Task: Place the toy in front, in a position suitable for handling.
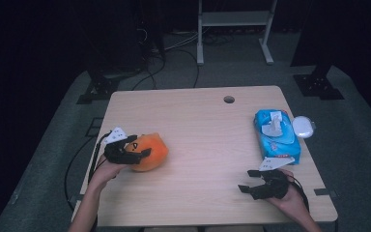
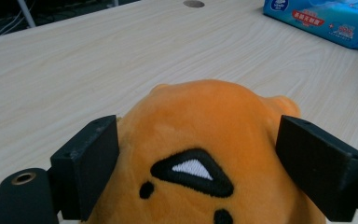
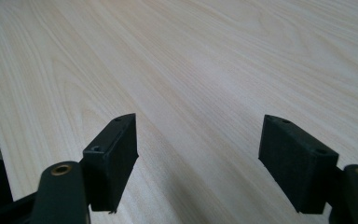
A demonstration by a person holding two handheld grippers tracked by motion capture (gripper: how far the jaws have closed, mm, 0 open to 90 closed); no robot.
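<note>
Left gripper point(image 1: 137, 146) is sitting near the desk's point(image 1: 198, 145) left edge, about halfway along it, jaws wide and straddling the orange plush toy point(image 1: 149, 151). In the left gripper view the plush toy point(image 2: 205, 154) is lying between the two black pads point(image 2: 86, 168), one on each flank; left pad is just at the fabric, right pad looking a touch apart, so can't tell if they are pressing. Toy is resting on the desk, stitched black-and-white eye patch facing the camera.

Right gripper point(image 1: 251, 188) is hovering low near the desk's front right corner, well apart from the toy, jaws wide with nothing between them; the right gripper view is showing bare wood point(image 3: 205, 70) under the pads.

Blue wipes pack point(image 1: 276, 135) is lying along the right edge, just beyond the right gripper, with a white flap on top. Small white oval case point(image 1: 303, 126) is sitting beside the pack, right at the edge. Round cable hole point(image 1: 229, 99) is near the back edge. Desk middle between toy and pack is open, nothing blocking either gripper. Cables point(image 1: 174, 53) and a white frame point(image 1: 234, 24) are lying on the floor behind the desk.
</note>
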